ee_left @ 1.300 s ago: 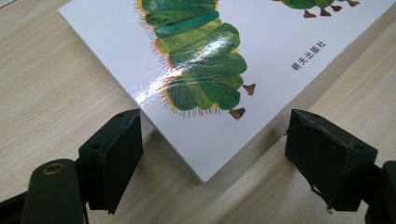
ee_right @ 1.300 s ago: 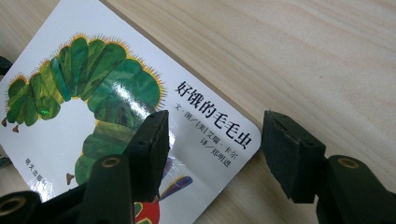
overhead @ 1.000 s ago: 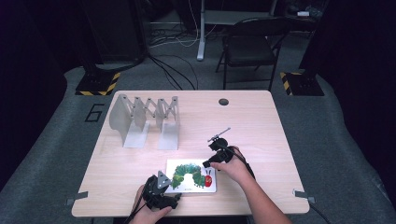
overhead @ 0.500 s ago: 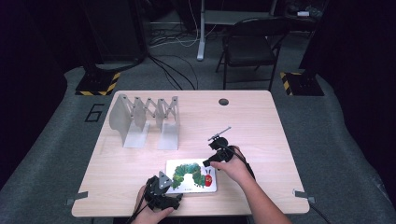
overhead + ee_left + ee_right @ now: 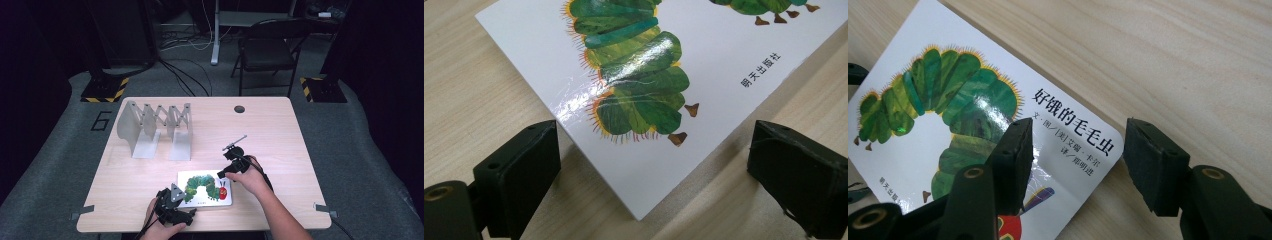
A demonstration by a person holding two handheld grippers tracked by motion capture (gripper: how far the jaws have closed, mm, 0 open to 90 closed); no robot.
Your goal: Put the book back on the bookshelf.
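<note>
Almost nothing has changed in the last second: both hands stay where they were, so the grasp is still being lined up, I think. Nearest, at 6 o'clock, the left claw [image 5: 186, 206] is released, its jaws wide around the near-left corner of the picture book [image 5: 206, 188], which lies flat on the surface [image 5: 280, 130]. At 3 o'clock of the book, the right claw [image 5: 223, 172] is released too, straddling its upper corner. Farther, toward 11 o'clock, stands the metal rack [image 5: 155, 127], untouched.
</note>
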